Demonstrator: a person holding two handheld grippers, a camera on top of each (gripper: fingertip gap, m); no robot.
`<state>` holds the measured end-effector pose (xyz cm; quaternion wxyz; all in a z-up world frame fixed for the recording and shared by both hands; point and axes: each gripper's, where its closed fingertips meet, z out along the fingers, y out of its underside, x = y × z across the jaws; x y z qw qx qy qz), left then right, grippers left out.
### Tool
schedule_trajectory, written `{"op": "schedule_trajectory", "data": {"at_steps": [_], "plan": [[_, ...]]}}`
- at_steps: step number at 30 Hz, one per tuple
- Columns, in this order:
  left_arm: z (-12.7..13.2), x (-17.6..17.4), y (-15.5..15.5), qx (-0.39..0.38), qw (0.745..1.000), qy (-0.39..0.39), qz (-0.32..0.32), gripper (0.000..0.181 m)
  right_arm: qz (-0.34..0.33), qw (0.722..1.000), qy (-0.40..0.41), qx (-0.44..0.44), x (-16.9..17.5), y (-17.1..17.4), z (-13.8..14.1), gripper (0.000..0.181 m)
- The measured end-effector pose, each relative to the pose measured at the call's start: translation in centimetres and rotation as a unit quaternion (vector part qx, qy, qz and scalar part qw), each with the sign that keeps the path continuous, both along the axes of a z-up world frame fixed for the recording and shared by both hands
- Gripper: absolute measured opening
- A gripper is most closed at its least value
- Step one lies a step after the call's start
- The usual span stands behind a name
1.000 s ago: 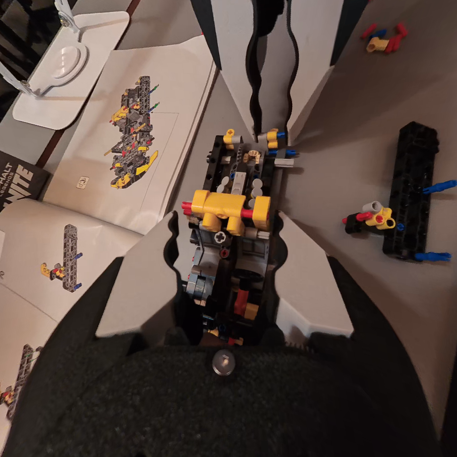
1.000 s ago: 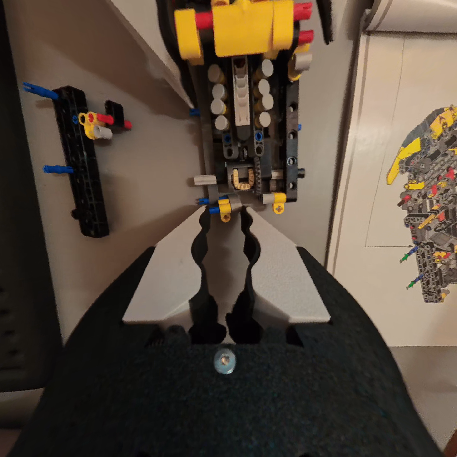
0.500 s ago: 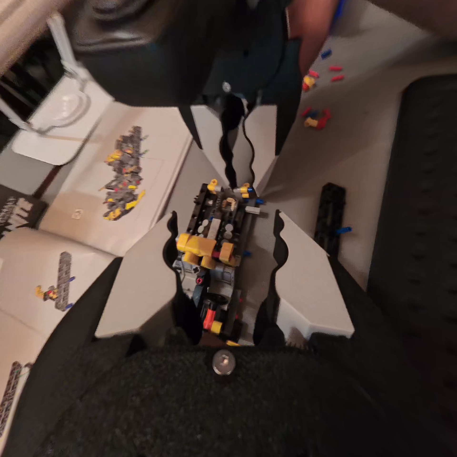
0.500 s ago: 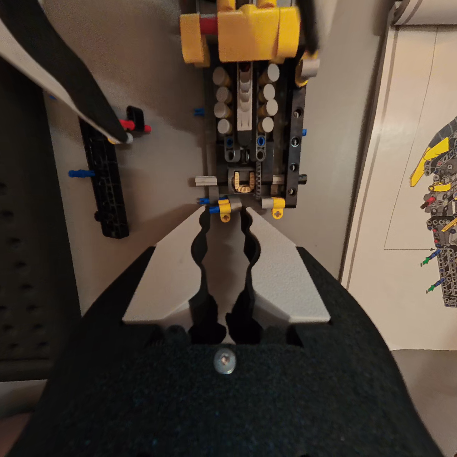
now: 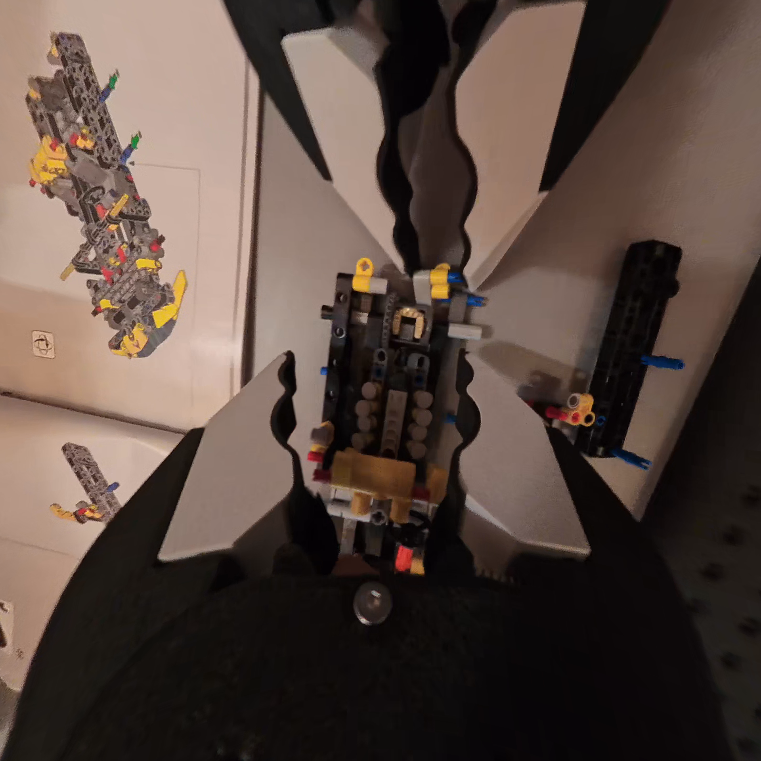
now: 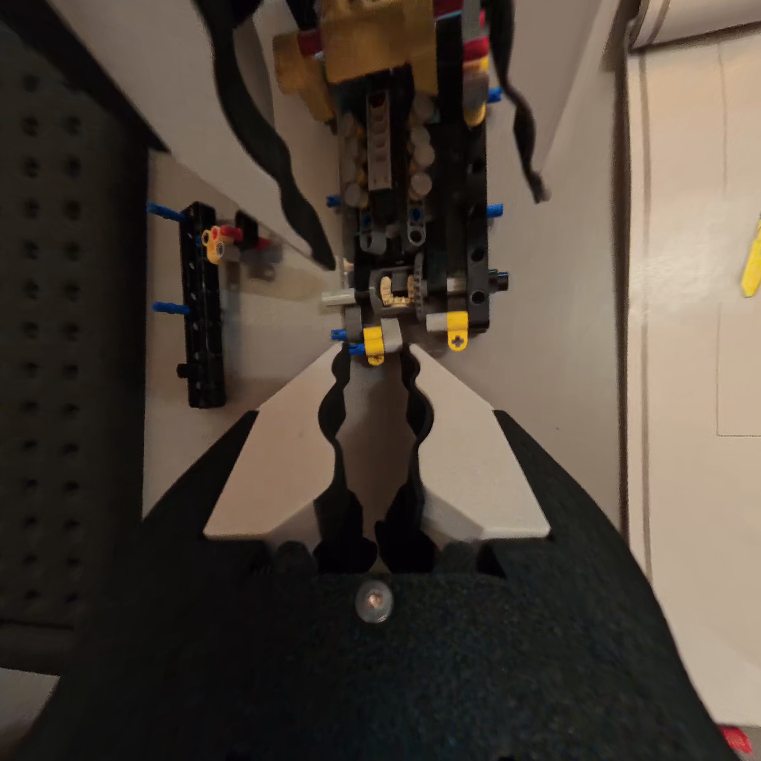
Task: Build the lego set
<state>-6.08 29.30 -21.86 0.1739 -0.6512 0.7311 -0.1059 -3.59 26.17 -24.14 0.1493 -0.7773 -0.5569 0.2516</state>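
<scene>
Chassis part built, flat on pale table, lengthwise between both claws. Already fitted: black side beams, two rows of grey pistons, tan gear at far end, big yellow block with red axles at near end, blue pins along both flanks.

Left gripper spread wide, straddling near half of chassis; clear gap at left pad, right pad close to side beam, contact there impossible to judge. Released, by the look of it, not clamping.

Right gripper narrowed to a slim gap, tips either side of yellow-and-grey connector on far end of chassis, apparently pinching it and steadying the model. Same claw visible from left wrist view, tips against that connector.

Still loose: long black beam with blue pins, right of chassis and well apart from it; small yellow, red and grey cluster touching its left side. Probably the next sub-assembly for the right flank.

Instruction booklet open to the left, printed model far fuller than present build. Much left, then: loose beam unattached, outer bodywork absent.
</scene>
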Motion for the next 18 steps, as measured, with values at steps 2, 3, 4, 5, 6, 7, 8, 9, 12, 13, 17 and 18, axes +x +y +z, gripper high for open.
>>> {"op": "schedule_trajectory", "data": {"at_steps": [2,3,4,5,6,7,8,9,12,13,17,18], "plan": [[1.3,0.1,0.1,-0.017,0.999,-0.032,0.006,0.078,-0.018,0.999,0.025,-0.008,0.4,0.2,0.1,0.024],[2.2,0.3,0.0,-0.027,0.998,-0.056,0.009,0.078,-0.024,0.999,0.036,-0.019,0.5,0.0,0.3,0.024],[2.8,0.6,-0.1,-0.034,0.996,-0.077,0.012,0.078,-0.027,0.998,0.054,-0.021,0.4,-0.1,0.7,0.024],[3.2,0.8,-0.5,-0.036,0.995,-0.095,0.011,0.077,-0.026,0.997,0.077,-0.019,0.1,-0.3,1.5,0.024],[3.4,1.1,-1.1,-0.037,0.993,-0.109,0.008,0.076,-0.022,0.995,0.097,-0.019,-0.2,-0.5,2.3,0.024],[3.3,1.1,-1.8,-0.036,0.993,-0.112,0.000,0.069,-0.015,0.993,0.114,-0.019,-0.5,-0.9,3.2,0.024],[3.1,1.1,-2.4,-0.027,0.993,-0.114,-0.010,0.062,-0.010,0.992,0.128,-0.015,-0.7,-1.1,4.0,0.024],[3.1,1.1,-2.9,-0.010,0.993,-0.120,-0.021,0.053,-0.006,0.990,0.141,-0.007,-0.9,-1.3,4.8,0.024],[3.8,1.6,-4.1,0.017,0.985,-0.168,-0.033,0.026,0.003,0.983,0.181,0.014,-1.3,-2.1,6.8,0.024],[4.0,1.7,-4.7,0.010,0.983,-0.183,-0.033,0.017,0.004,0.982,0.187,0.021,-1.4,-2.3,7.2,0.024],[4.6,2.0,-5.7,0.045,0.972,-0.227,-0.048,0.010,-0.003,0.976,0.214,0.042,-1.6,-3.0,8.1,0.023],[4.8,2.1,-5.8,0.059,0.968,-0.237,-0.050,0.010,-0.005,0.973,0.223,0.053,-1.6,-3.2,8.3,0.023]]}}
